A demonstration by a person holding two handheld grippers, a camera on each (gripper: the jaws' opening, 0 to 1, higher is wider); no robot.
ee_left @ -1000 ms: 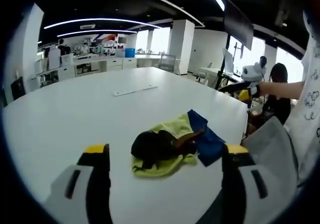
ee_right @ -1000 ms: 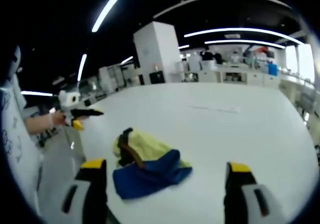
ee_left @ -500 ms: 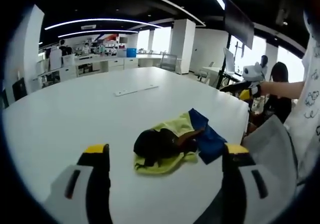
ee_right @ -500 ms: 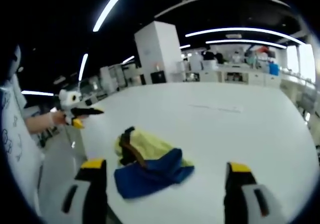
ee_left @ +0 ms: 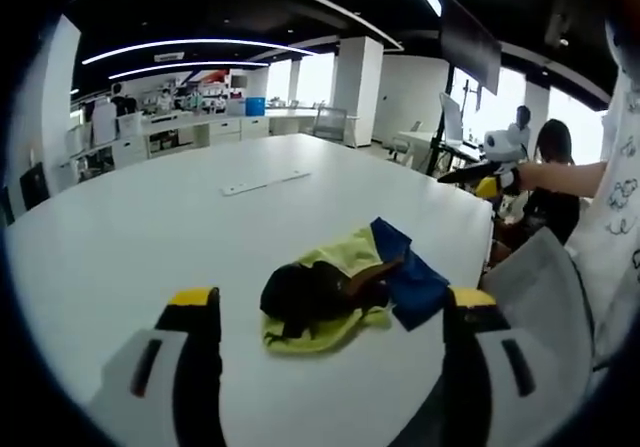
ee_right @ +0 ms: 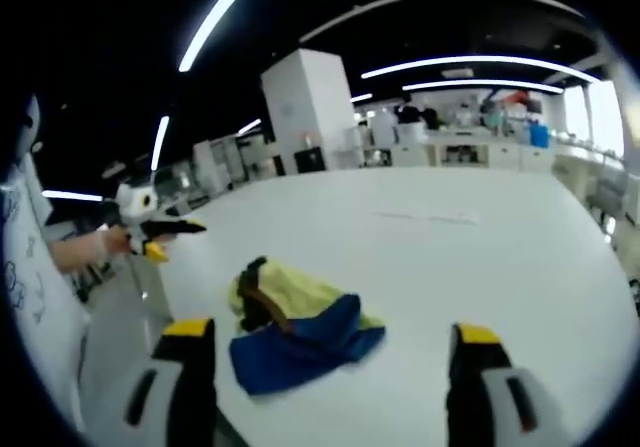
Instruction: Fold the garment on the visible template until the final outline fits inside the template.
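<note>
**Garment still bunched, both claws waiting open above it**

The garment (ee_left: 340,289) lies in a crumpled heap on the white bench (ee_left: 150,227), near its edge on the person's side: yellow-green cloth, a black part, and a blue part bunched together. In the right gripper view the same garment (ee_right: 300,329) shows its blue fold nearest the camera, yellow behind.

The left claw (ee_left: 333,312) stands with its jaws wide apart and nothing between them, hovering short of the cloth. The right claw (ee_right: 325,342) is likewise spread open and empty, above the bench on the near side of the heap.

Over the last second almost nothing has changed. The heap keeps the same shape and place; only the views drift slightly, which reads as small hand motion. No fold has begun.

No template outline can be made out on the bench. A pale flat strip (ee_left: 266,180) lies well apart from the garment. The task appears to be at its very start: the cloth likely needs spreading flat first.
</note>
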